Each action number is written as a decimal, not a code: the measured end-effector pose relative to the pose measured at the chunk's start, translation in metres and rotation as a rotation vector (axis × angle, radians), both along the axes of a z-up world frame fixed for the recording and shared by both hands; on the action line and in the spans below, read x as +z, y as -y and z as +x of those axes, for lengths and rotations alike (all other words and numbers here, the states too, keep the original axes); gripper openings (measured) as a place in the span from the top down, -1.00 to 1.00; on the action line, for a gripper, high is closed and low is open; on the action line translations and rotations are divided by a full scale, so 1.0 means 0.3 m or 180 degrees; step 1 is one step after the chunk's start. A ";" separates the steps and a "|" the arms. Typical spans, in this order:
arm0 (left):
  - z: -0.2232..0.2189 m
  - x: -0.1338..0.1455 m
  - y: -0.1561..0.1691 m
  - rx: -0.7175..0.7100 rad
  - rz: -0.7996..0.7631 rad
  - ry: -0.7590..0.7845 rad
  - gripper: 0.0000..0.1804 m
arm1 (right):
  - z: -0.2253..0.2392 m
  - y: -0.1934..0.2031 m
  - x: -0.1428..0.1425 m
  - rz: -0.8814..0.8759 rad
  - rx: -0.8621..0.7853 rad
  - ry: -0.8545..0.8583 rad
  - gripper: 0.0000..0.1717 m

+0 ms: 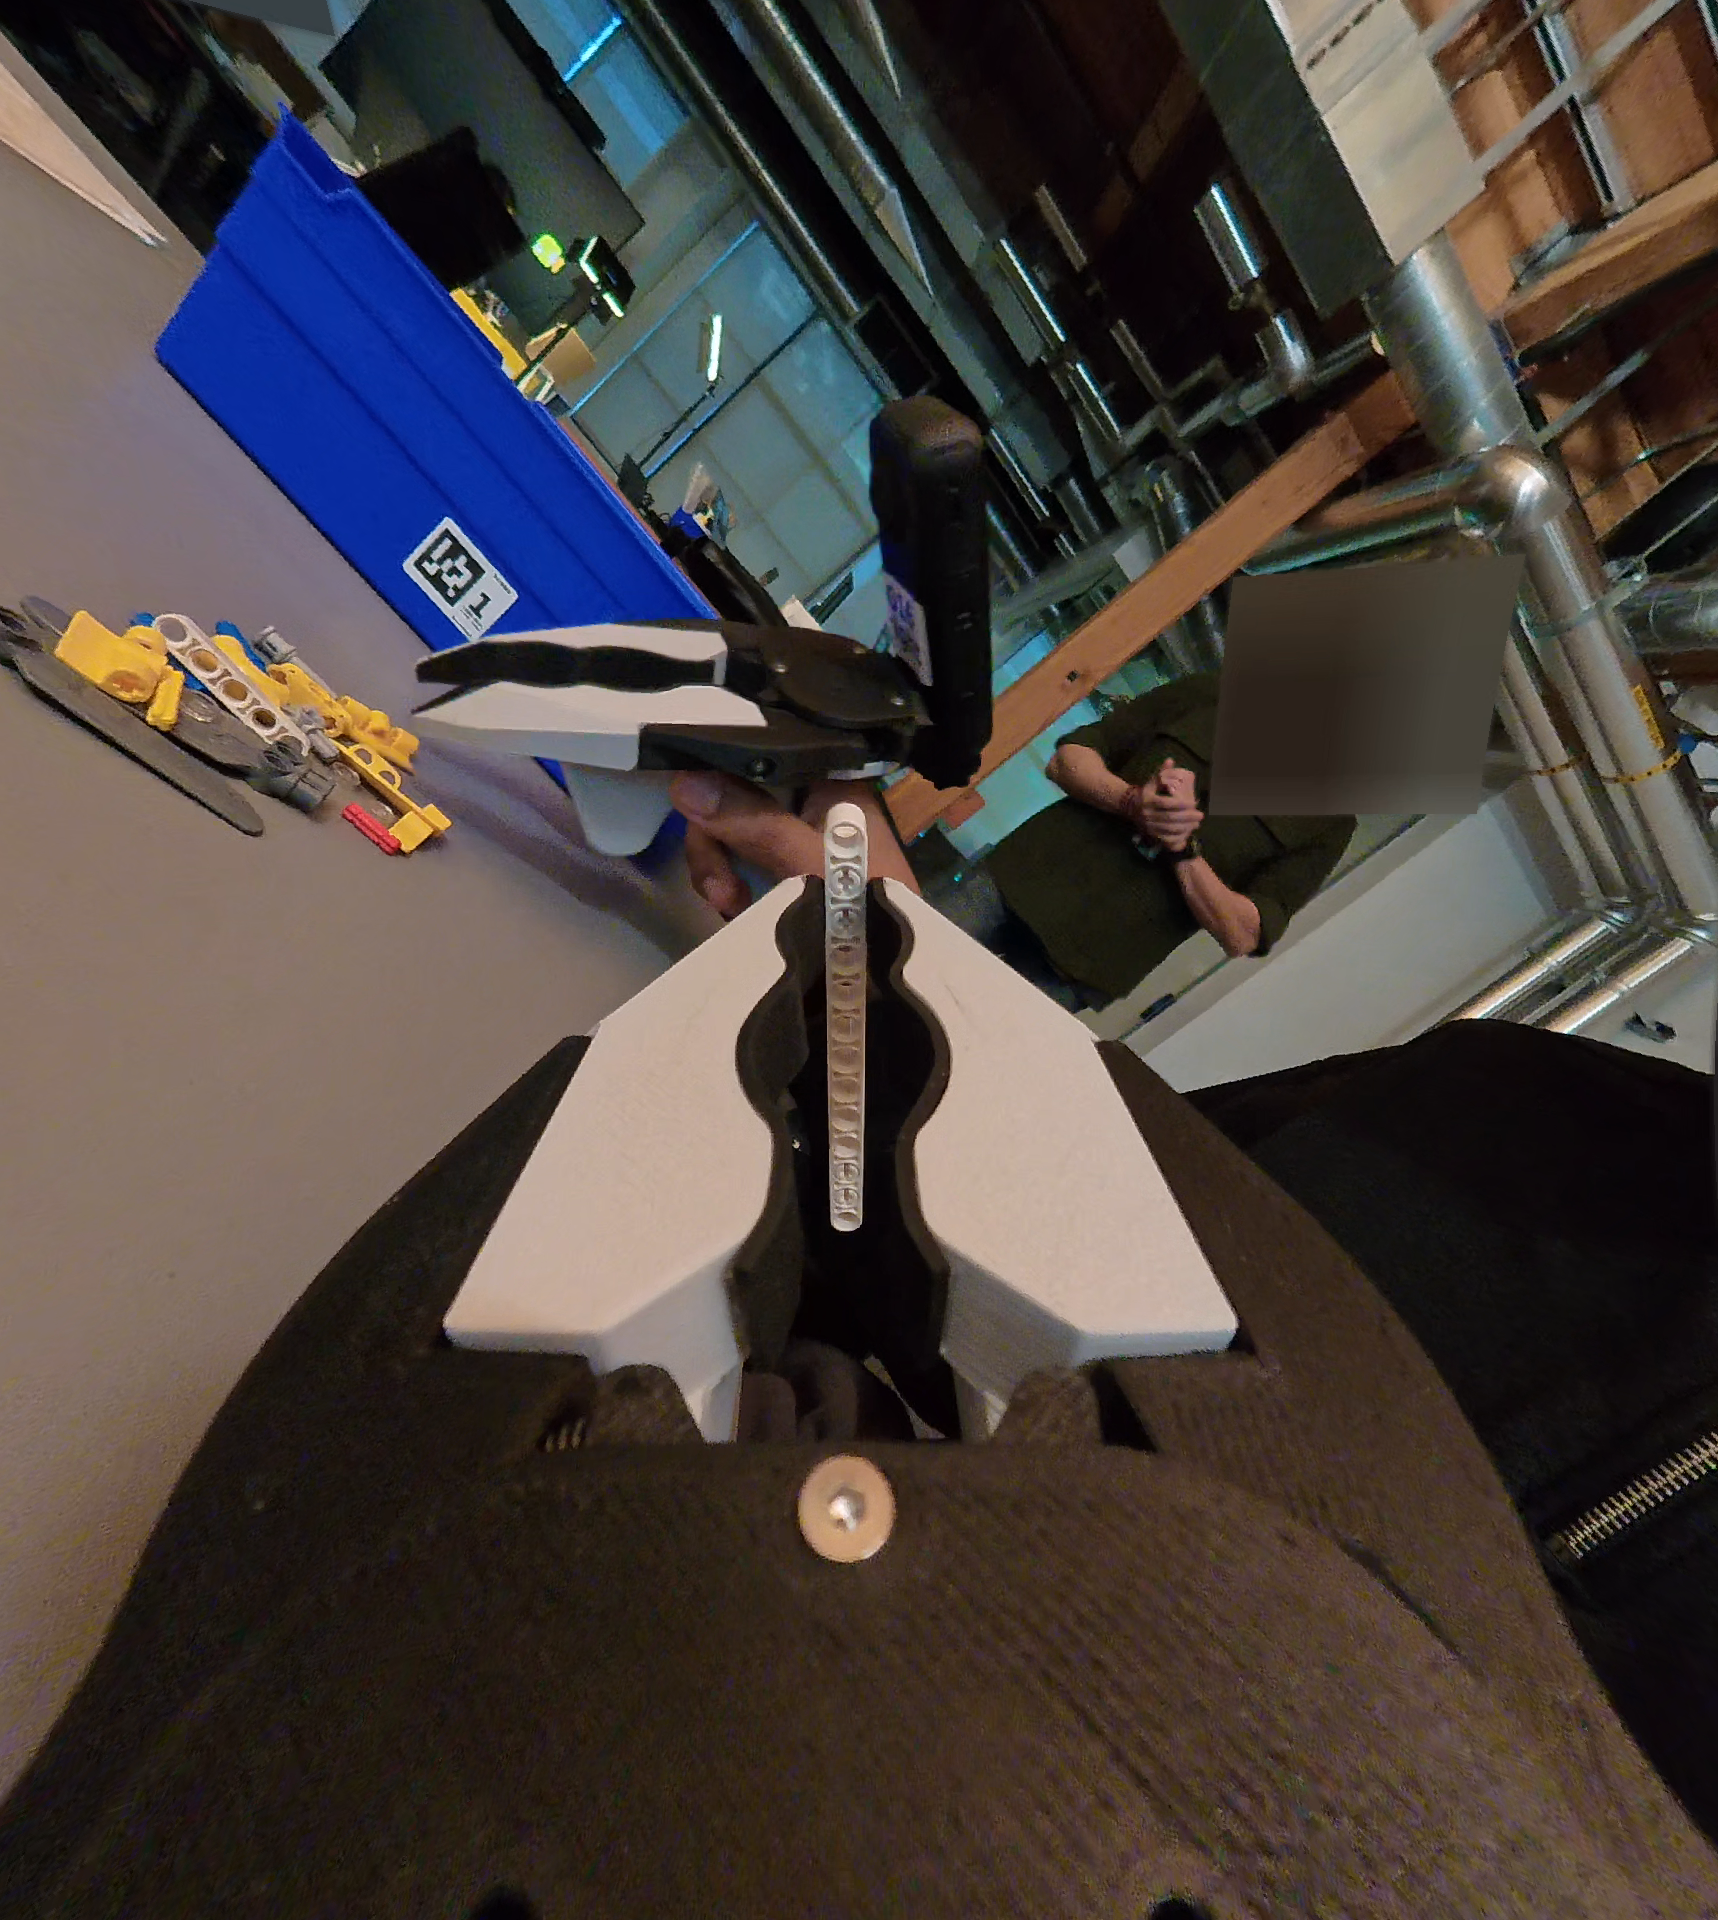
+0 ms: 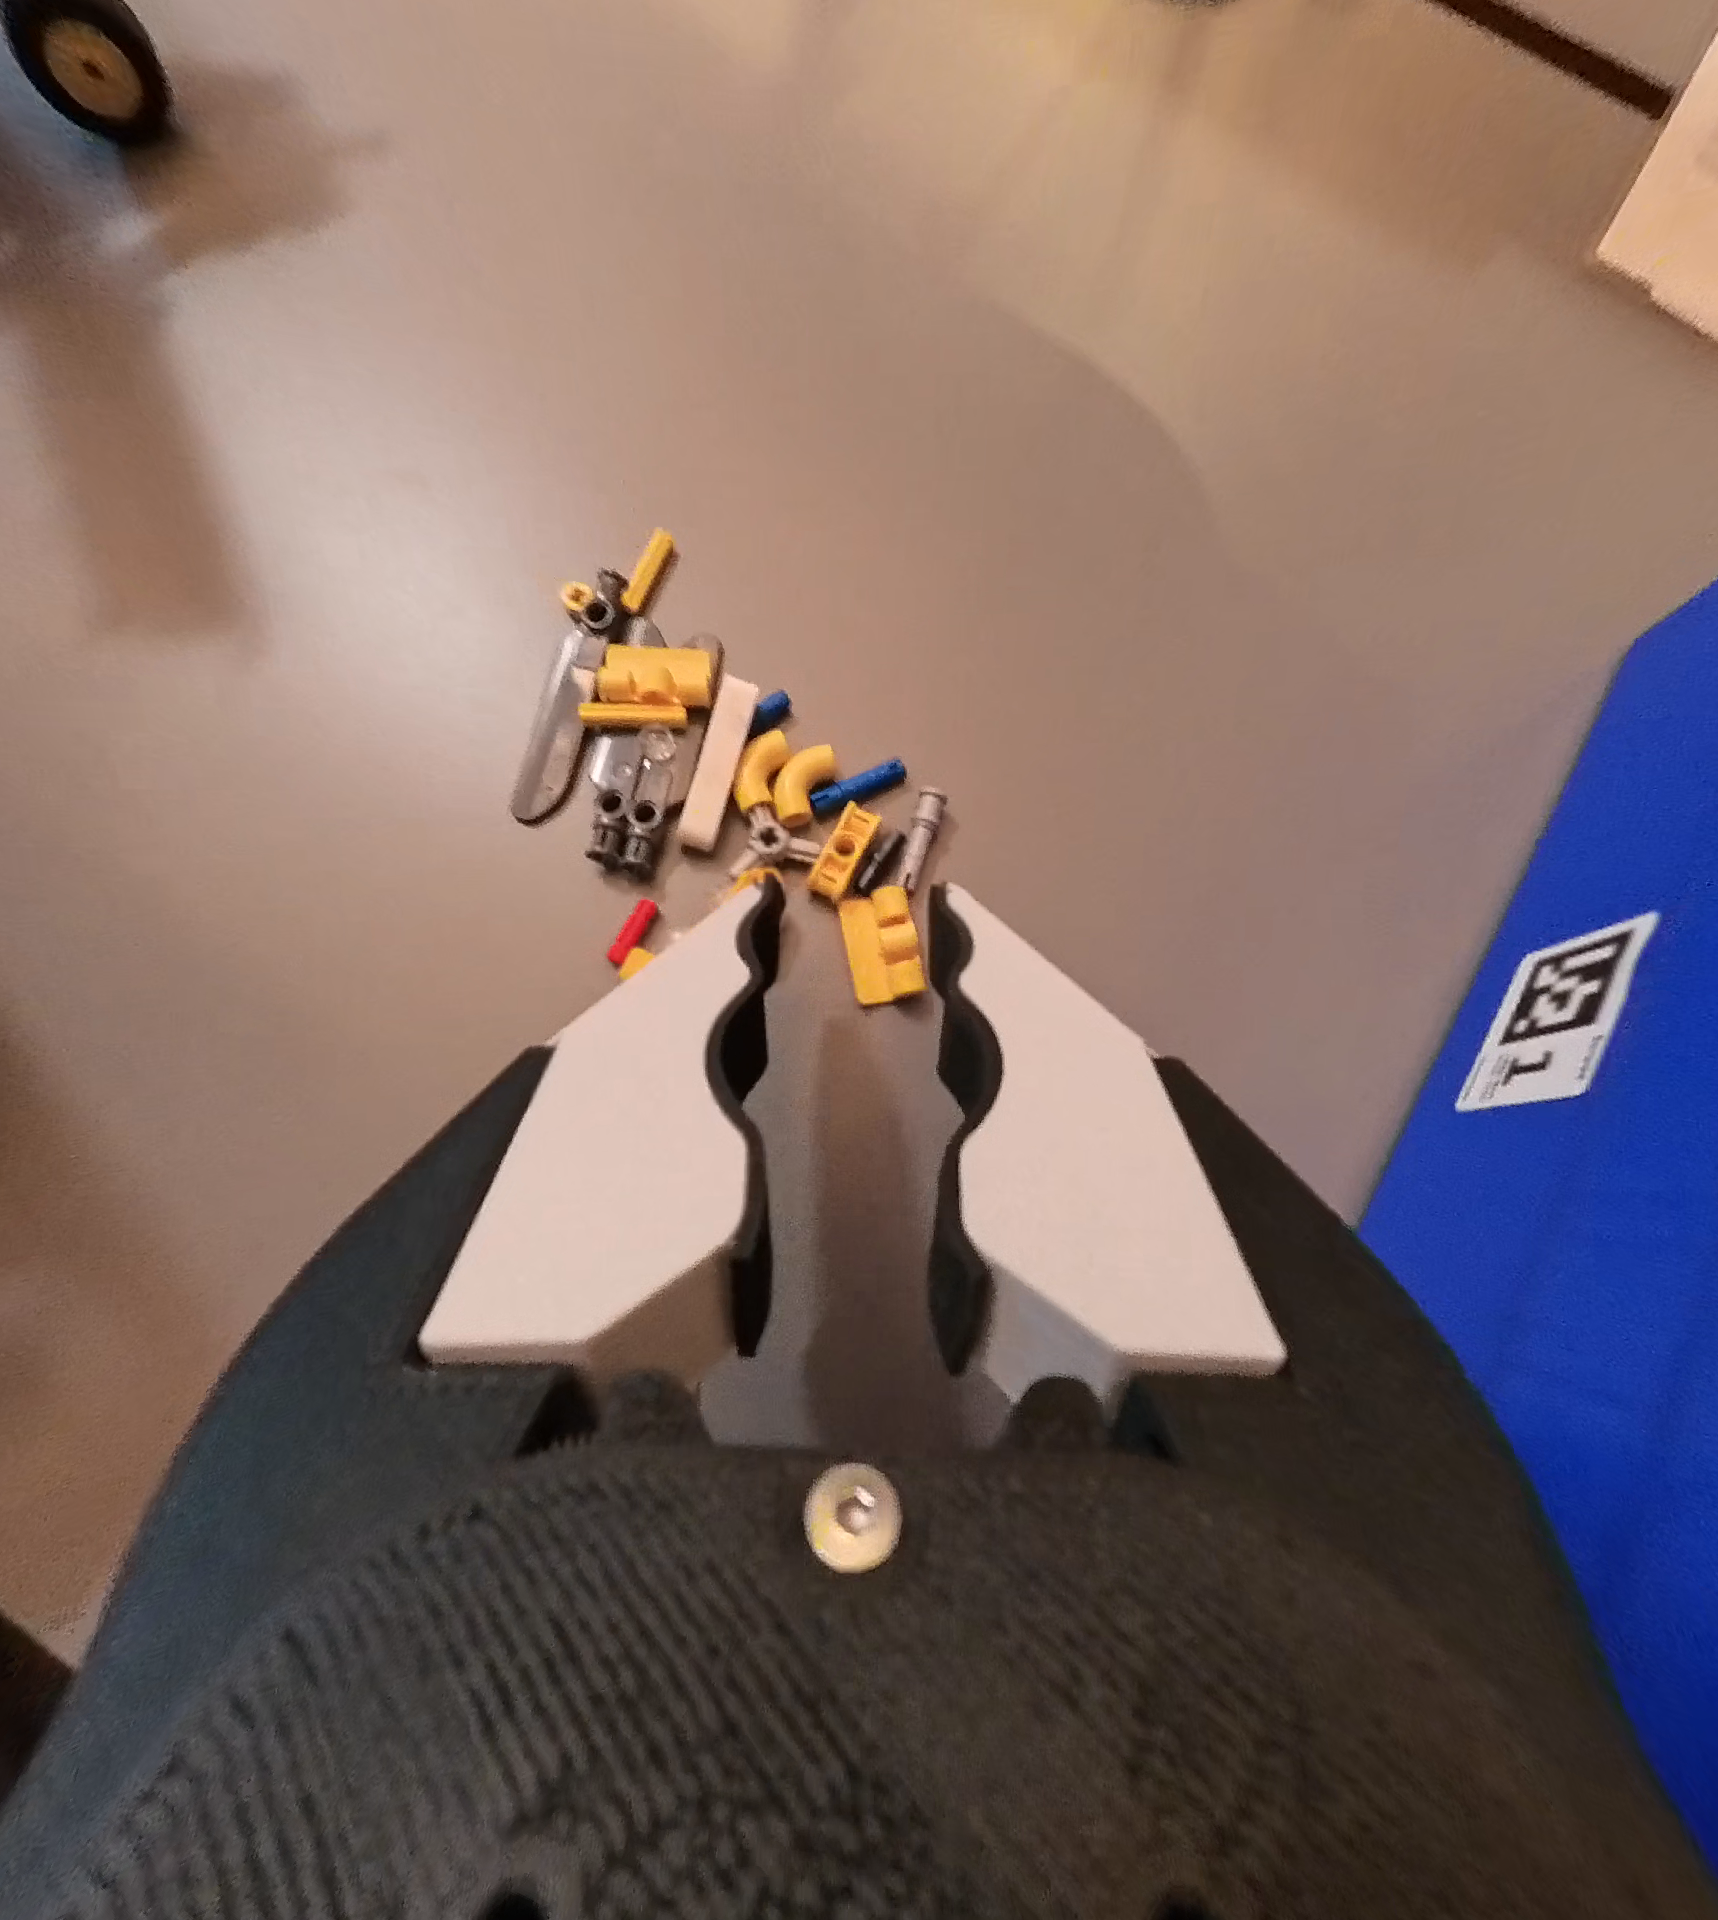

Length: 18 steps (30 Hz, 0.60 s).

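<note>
My left gripper (image 1: 847,888) is shut on a thin light-grey beam with holes (image 1: 846,1018). The beam runs along the fingers and sticks out past the tips, held up off the table. My right gripper (image 2: 855,894) is open with nothing in it, over the near end of a pile of small toy building parts (image 2: 689,748) on the grey table (image 2: 1146,623). A yellow part (image 2: 884,951) lies on the table, seen between the open fingers, near the right pad. The left wrist view shows the right gripper (image 1: 429,691) beside that pile (image 1: 211,696), a hand holding it.
A blue bin with a black-and-white marker tag stands to the right (image 2: 1613,1195) and also shows in the left wrist view (image 1: 367,416). A black wheel with a yellow hub (image 2: 96,68) lies far left. A seated person (image 1: 1177,873) is beyond the table. Across from one pair of fingers to the other is roughly 15 centimetres.
</note>
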<state>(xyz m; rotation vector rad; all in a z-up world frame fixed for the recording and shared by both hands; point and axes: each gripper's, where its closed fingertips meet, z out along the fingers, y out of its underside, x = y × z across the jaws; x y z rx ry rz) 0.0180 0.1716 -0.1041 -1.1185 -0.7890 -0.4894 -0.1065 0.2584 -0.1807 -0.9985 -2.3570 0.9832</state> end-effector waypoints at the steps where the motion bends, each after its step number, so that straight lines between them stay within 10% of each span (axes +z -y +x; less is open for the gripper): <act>1: -0.001 0.001 0.001 0.0003 0.0008 0.0004 0.97 | 0.004 0.011 0.017 -0.0058 0.0039 -0.0043 0.67; 18: -0.048 0.061 0.114 0.0501 0.0633 -0.0048 0.96 | 0.371 0.331 0.279 -0.2330 0.1995 0.1029 0.65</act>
